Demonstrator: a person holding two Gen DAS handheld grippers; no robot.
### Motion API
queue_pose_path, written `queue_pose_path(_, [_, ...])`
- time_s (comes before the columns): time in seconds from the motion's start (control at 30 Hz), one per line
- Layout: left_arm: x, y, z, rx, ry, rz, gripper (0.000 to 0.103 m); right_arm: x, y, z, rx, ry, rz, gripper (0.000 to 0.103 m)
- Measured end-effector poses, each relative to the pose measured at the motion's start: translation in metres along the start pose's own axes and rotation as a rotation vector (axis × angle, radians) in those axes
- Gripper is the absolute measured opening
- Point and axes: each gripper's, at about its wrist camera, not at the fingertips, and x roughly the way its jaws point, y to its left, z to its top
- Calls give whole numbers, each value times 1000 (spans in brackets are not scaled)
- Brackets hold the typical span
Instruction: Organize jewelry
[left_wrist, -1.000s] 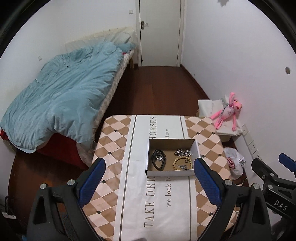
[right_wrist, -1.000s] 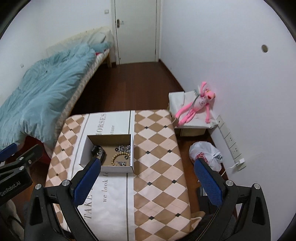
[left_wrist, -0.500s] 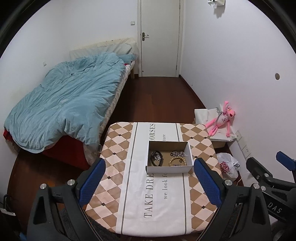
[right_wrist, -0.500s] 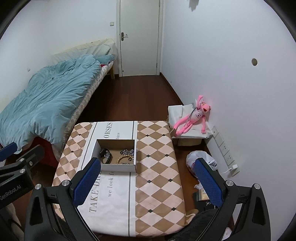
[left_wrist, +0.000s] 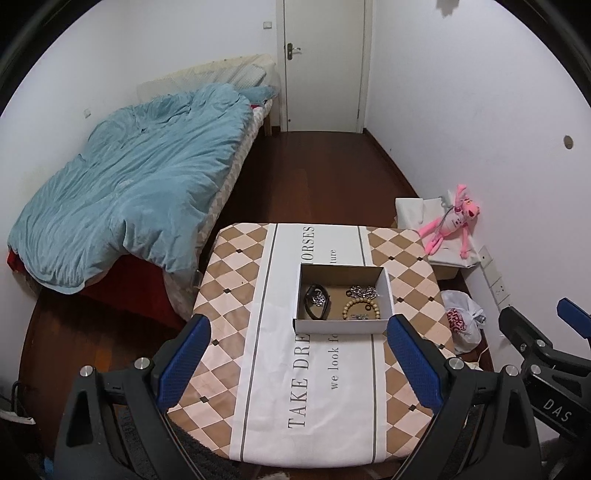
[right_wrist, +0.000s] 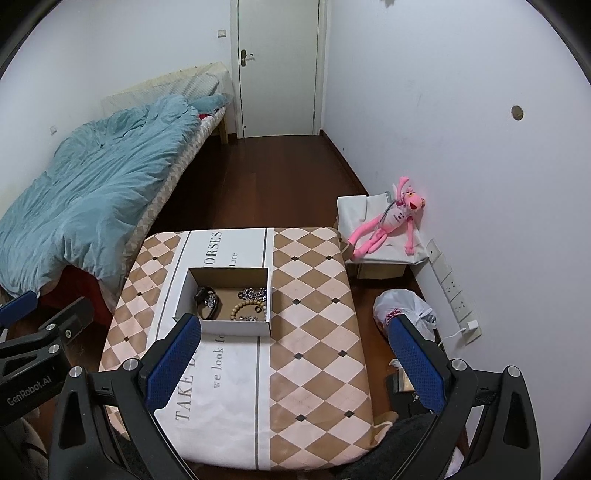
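A small open cardboard box (left_wrist: 341, 325) (right_wrist: 221, 326) sits on a table with a checked cloth (left_wrist: 236, 295) (right_wrist: 314, 314). Inside lie a black bracelet (left_wrist: 316, 301) (right_wrist: 207, 301), a wooden bead bracelet (left_wrist: 360, 308) (right_wrist: 247, 308) and a silver chain (left_wrist: 362, 291) (right_wrist: 253, 293). My left gripper (left_wrist: 299, 358) is open and empty, held above the table's near side, short of the box. My right gripper (right_wrist: 295, 354) is open and empty, to the right of the box; it also shows at the edge of the left wrist view (left_wrist: 535, 339).
A bed with a blue duvet (left_wrist: 129, 192) stands left of the table. A pink plush toy (right_wrist: 388, 221) lies on a white-covered box by the right wall. A white plastic bag (right_wrist: 402, 308) sits on the floor. A shut door (right_wrist: 279, 66) is at the back.
Both grippers rose and pulled back half a second ago, then came somewhat closer again; the table looks a little larger now. The box and jewelry have not moved.
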Motion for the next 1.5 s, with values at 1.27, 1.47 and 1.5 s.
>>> queue_pose_path(1.27, [72,4,13,5,140,32,97,90,12,20,-45,155,-9,103])
queue_pose_path(1.47, [75,5,12,7,148,37,97,91,13,19,-44,160,-6,103])
queue_pose_path(1.5, [75,5,12,7,146,37,97,91,14,18,-44,162,-5,103])
